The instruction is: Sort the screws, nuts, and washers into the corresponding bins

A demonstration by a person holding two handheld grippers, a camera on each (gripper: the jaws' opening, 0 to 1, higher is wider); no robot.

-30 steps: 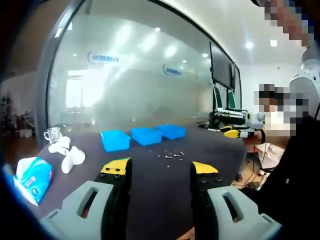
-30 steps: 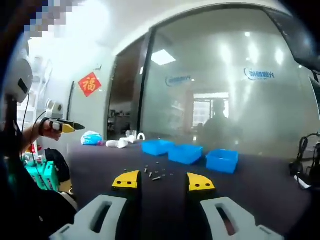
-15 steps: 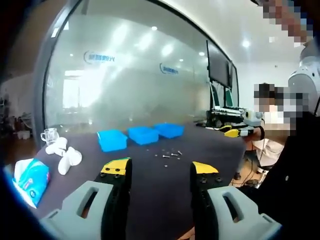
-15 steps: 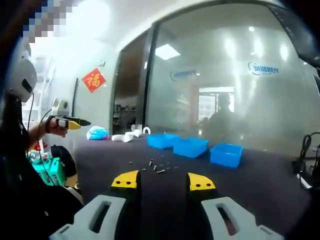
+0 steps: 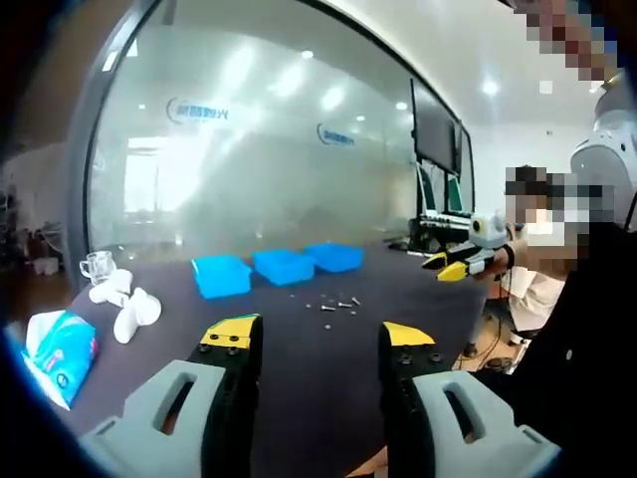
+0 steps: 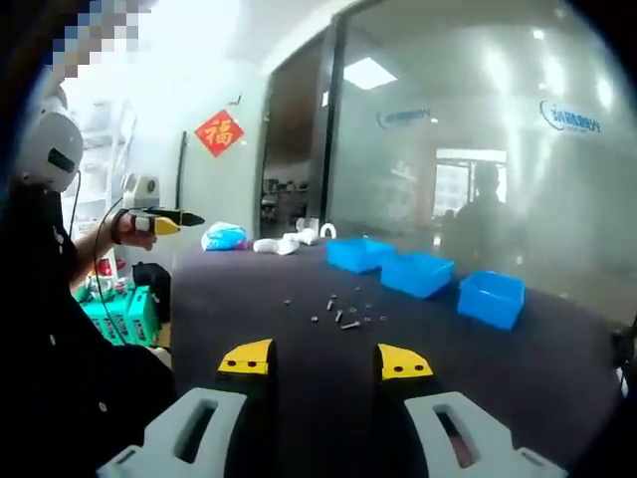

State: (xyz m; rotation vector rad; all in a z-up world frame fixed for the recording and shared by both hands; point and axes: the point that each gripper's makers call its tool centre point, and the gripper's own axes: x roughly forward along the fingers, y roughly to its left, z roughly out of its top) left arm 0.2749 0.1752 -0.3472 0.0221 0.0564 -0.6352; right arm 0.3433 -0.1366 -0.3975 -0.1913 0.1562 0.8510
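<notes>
Left gripper view: left tongs (image 5: 320, 342) spread, empty; right tongs (image 6: 325, 358) likewise.

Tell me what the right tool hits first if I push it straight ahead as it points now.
Probably the scattered small hardware on the dark table, lying just beyond the open right tool. The blue bins sit farther back and rightward. Depth is hard to judge here.
</notes>
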